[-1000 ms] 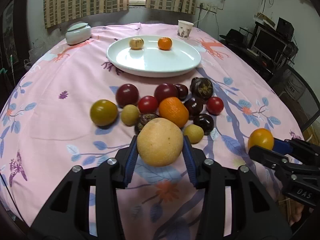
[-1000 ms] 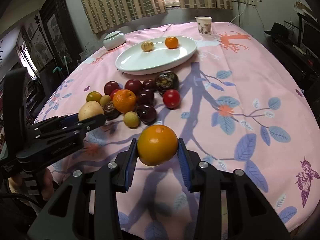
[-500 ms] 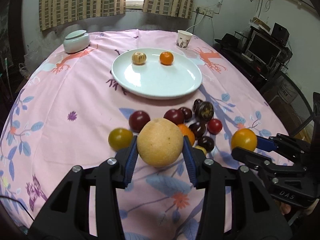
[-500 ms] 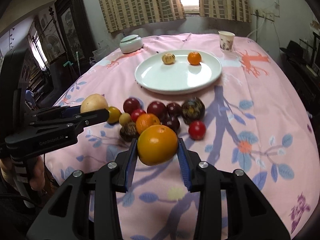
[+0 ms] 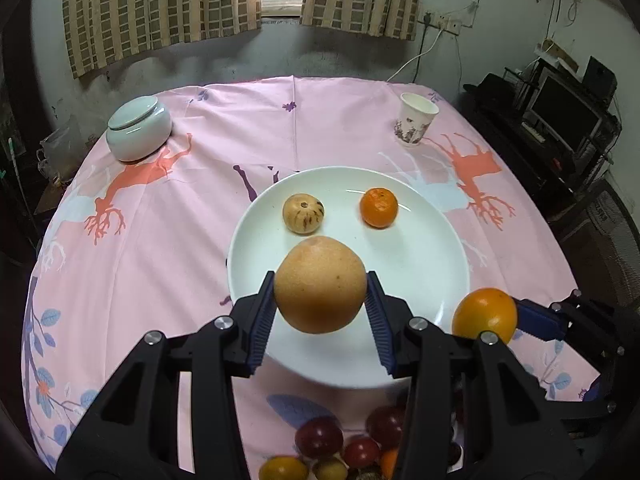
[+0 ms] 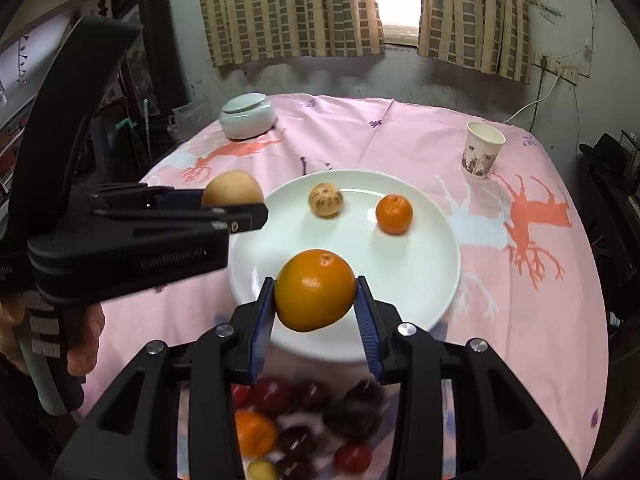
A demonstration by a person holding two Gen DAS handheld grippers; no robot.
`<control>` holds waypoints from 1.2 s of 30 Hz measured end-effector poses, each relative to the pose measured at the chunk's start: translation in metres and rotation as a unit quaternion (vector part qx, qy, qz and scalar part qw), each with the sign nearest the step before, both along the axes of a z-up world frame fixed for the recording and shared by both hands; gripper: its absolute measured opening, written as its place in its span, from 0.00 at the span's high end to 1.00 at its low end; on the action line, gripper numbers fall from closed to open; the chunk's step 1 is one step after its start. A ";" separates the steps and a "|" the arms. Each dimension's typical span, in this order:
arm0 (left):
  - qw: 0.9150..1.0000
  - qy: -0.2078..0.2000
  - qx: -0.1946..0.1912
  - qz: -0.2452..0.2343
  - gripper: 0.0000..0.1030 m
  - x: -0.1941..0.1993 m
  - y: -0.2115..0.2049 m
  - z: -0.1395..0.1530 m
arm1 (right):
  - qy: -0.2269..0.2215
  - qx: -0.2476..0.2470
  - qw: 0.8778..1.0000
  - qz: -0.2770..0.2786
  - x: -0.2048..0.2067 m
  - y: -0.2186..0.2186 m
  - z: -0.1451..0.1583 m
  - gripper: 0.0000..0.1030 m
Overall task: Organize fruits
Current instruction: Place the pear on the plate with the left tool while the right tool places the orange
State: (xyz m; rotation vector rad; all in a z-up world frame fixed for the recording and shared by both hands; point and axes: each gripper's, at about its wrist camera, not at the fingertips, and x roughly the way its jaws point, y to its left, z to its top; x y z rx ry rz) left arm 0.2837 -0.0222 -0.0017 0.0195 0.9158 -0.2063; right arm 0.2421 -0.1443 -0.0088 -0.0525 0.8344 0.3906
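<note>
My left gripper [image 5: 320, 304] is shut on a big tan pear [image 5: 320, 284] and holds it above the near part of the white plate [image 5: 432, 268]. My right gripper [image 6: 315, 300] is shut on a large orange [image 6: 315, 290] over the plate's near edge [image 6: 436, 276]. On the plate lie a small speckled tan fruit [image 5: 303, 213] and a small mandarin [image 5: 379, 207]. The orange also shows in the left wrist view [image 5: 485, 315], and the pear in the right wrist view [image 6: 232, 189]. A pile of dark red, orange and yellow fruits [image 6: 304, 428] lies on the cloth before the plate.
A pale green lidded jar [image 5: 138, 128] stands at the far left of the pink tablecloth [image 5: 160, 240]. A paper cup [image 5: 416, 124] stands at the far right. A desk with a monitor [image 5: 568, 108] is right of the table.
Both grippers have moved forward and up with their fruits, from over the fruit pile to over the plate. The pile now lies below and behind the fingers.
</note>
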 end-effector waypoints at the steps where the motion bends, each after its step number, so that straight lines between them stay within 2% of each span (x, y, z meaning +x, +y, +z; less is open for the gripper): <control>1: 1.000 0.005 0.003 0.006 0.57 0.013 0.000 -0.004 | 0.008 -0.004 1.000 -0.004 0.018 -0.001 -0.004 0.62; 5: 0.998 0.054 -0.008 0.033 0.57 0.069 0.007 -0.037 | 0.056 0.000 0.998 -0.010 0.075 -0.003 -0.034 0.62; 8: 0.994 0.093 -0.026 0.045 0.57 0.094 0.011 -0.060 | 0.089 0.005 0.996 0.000 0.105 0.003 -0.058 0.62; 14: 0.994 0.103 -0.026 0.037 0.56 0.107 0.009 -0.080 | 0.097 -0.021 0.995 0.026 0.128 0.026 -0.082 0.62; 20: 0.995 0.091 -0.016 0.033 0.54 0.112 0.006 -0.080 | 0.103 -0.033 0.994 0.026 0.139 0.027 -0.092 0.61; 21: 0.996 0.087 -0.014 0.033 0.48 0.112 0.006 -0.078 | 0.100 -0.037 0.994 0.024 0.138 0.027 -0.091 0.61; 22: 0.996 0.081 -0.013 0.035 0.33 0.111 0.006 -0.074 | 0.098 -0.044 0.994 0.023 0.138 0.029 -0.091 0.61; 23: 0.997 0.073 -0.011 0.039 0.26 0.109 0.007 -0.069 | 0.095 -0.058 0.993 0.022 0.138 0.031 -0.090 0.61; 24: 0.997 0.065 -0.010 0.042 0.22 0.107 0.009 -0.064 | 0.092 -0.073 0.993 0.020 0.136 0.032 -0.089 0.61; 27: 0.998 0.053 -0.023 0.041 0.21 0.096 0.014 -0.046 | 0.077 -0.100 0.992 0.016 0.128 0.034 -0.082 0.60; 28: 0.998 0.047 -0.027 0.041 0.20 0.091 0.016 -0.039 | 0.069 -0.094 0.993 0.018 0.123 0.034 -0.075 0.58; 29: 0.998 0.038 -0.030 0.041 0.19 0.084 0.018 -0.032 | 0.051 -0.082 0.995 0.021 0.118 0.032 -0.066 0.39; 30: 0.998 0.028 -0.031 0.042 0.17 0.076 0.019 -0.023 | 0.027 -0.077 0.997 0.018 0.113 0.031 -0.058 0.30; 31: 0.998 0.018 -0.030 0.044 0.17 0.068 0.020 -0.015 | -0.008 -0.077 0.997 0.012 0.108 0.031 -0.048 0.15; 32: 0.998 0.007 -0.032 0.045 0.17 0.056 0.023 -0.005 | -0.036 -0.086 0.996 0.002 0.101 0.031 -0.039 0.08; 36: 0.998 -0.034 -0.041 0.047 0.10 0.000 0.034 0.027 | -0.074 -0.079 0.994 -0.010 0.069 0.024 -0.004 0.08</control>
